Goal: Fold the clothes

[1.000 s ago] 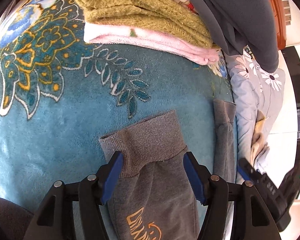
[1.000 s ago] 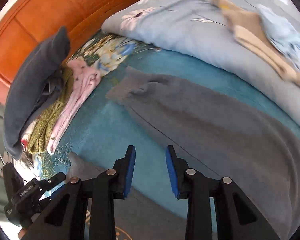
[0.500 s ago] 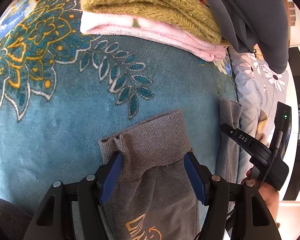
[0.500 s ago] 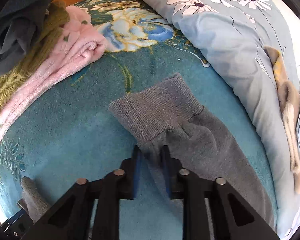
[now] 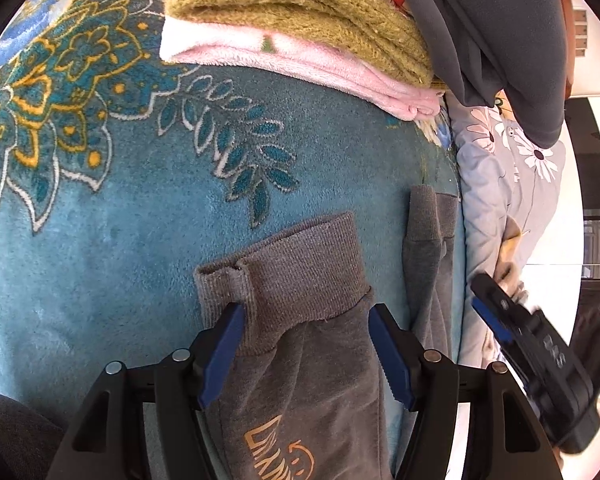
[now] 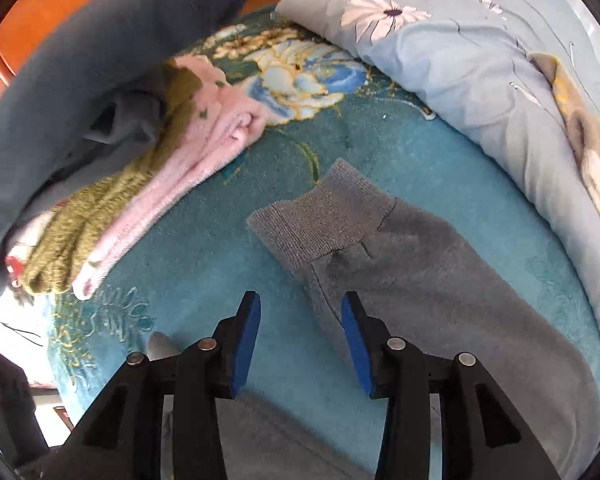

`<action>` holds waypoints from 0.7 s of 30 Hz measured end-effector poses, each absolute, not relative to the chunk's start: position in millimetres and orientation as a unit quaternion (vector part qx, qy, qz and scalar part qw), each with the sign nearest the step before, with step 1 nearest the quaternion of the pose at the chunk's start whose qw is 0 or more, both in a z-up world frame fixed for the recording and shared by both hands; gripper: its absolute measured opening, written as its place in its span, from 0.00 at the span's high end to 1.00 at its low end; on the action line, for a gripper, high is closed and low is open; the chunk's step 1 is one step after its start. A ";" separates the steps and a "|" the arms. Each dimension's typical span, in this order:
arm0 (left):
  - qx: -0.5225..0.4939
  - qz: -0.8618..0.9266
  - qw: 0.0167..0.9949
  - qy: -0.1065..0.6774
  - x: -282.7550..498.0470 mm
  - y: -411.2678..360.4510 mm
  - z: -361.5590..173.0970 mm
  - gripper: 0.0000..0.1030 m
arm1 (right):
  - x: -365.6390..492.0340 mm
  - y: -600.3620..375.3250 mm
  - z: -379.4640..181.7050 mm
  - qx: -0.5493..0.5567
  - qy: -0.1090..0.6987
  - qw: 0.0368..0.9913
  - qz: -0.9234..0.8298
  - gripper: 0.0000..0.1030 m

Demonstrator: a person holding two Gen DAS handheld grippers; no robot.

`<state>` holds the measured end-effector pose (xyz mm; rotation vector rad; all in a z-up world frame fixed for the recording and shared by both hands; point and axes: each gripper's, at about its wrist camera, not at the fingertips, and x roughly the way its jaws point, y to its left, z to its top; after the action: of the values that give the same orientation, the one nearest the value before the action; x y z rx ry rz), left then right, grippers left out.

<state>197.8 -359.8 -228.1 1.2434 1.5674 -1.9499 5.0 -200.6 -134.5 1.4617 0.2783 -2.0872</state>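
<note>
Grey sweatpants lie on a teal floral blanket (image 5: 100, 240). In the left wrist view one leg's ribbed cuff (image 5: 296, 264) lies between the fingers of my open left gripper (image 5: 306, 344), with an orange logo (image 5: 280, 452) lower on the leg. The other leg (image 5: 428, 248) lies to the right. In the right wrist view my right gripper (image 6: 300, 340) is open and empty, just above the blanket. The second cuff (image 6: 316, 220) lies ahead of it, and the leg's left edge (image 6: 324, 304) runs between the fingers. The right gripper also shows in the left wrist view (image 5: 540, 364).
A stack of folded clothes lies at the back: pink fleece (image 5: 300, 60), olive knit (image 5: 292, 4) and dark grey garment (image 5: 500, 32); it also shows in the right wrist view (image 6: 100, 140). A pale floral quilt (image 6: 480, 60) lies on the right. An orange wooden headboard (image 6: 40, 12) stands behind.
My right gripper opened from nearly shut and drew back a little from the cuff. My left gripper stayed open around the other cuff, which bunched slightly.
</note>
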 end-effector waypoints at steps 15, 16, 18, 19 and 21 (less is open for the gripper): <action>0.452 -0.653 0.148 0.589 209.8 -363.2 -221.9 0.33 | 230.6 290.3 -87.7 0.588 -0.162 -0.123 -0.782 0.54; 0.464 -0.652 0.150 0.580 208.5 -361.0 -221.5 0.33 | 258.0 321.8 -92.7 0.586 -0.224 -0.161 -0.762 0.54; 0.479 -0.651 0.159 0.568 208.7 -358.2 -220.3 0.33 | 312.2 360.9 -107.7 0.576 -0.322 -0.205 -0.723 0.54; 0.483 -0.650 0.165 0.562 209.6 -357.2 -219.4 0.33 | 333.5 370.1 -115.1 0.570 -0.350 -0.217 -0.711 0.54; 0.494 -0.652 0.179 0.547 210.5 -355.1 -217.5 0.33 | 369.8 382.0 -129.2 0.558 -0.395 -0.234 -0.691 0.54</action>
<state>210.5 -355.1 -217.5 1.3980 1.5458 -1.8425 369.8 382.0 -129.2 2.0739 -1.4686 -2.5688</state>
